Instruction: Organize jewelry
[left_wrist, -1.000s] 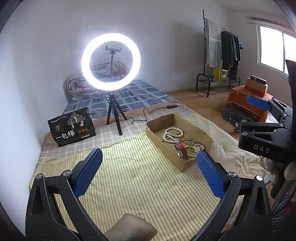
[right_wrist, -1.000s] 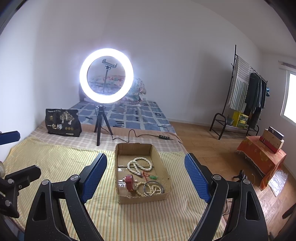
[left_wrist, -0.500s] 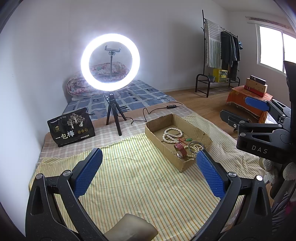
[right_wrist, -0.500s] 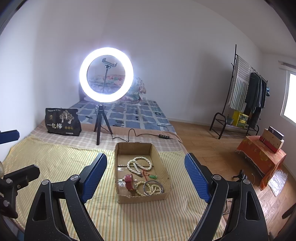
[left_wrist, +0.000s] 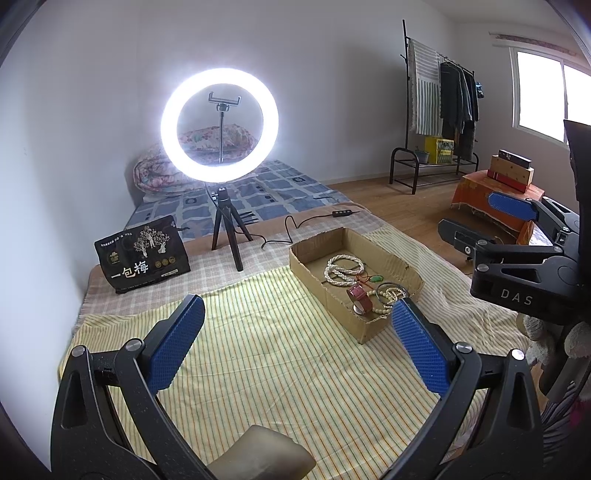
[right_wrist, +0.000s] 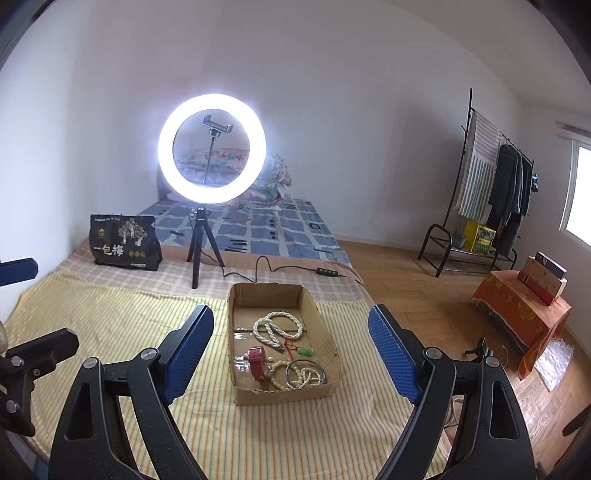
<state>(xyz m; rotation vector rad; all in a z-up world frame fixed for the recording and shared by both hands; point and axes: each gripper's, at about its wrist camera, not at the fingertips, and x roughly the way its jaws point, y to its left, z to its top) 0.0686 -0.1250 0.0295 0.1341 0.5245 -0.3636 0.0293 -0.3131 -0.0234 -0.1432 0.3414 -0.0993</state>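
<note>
A shallow cardboard box (right_wrist: 325, 325) (left_wrist: 310, 273) lies on the striped yellow cloth. It holds a white bead necklace (right_wrist: 277, 326) (left_wrist: 341, 267), a red watch (right_wrist: 257, 362) (left_wrist: 360, 295), a green pendant on a red cord (right_wrist: 304, 351) (left_wrist: 376, 278), a dark bangle (right_wrist: 306, 373) and a pale bead bracelet (right_wrist: 279, 380). My right gripper (right_wrist: 291, 350) hangs open in front of the box, nothing between its blue pads. My left gripper (left_wrist: 297, 332) stands open over the cloth, left of the box, holding nothing. Each gripper shows at the edge of the other's view.
A lit ring light on a tripod (right_wrist: 211, 147) stands behind the box, its cable (right_wrist: 280, 267) trailing right. A black printed bag (right_wrist: 123, 242) leans at the back left. A clothes rack (right_wrist: 487, 192) and an orange-draped stand (right_wrist: 517, 314) are on the wooden floor to the right.
</note>
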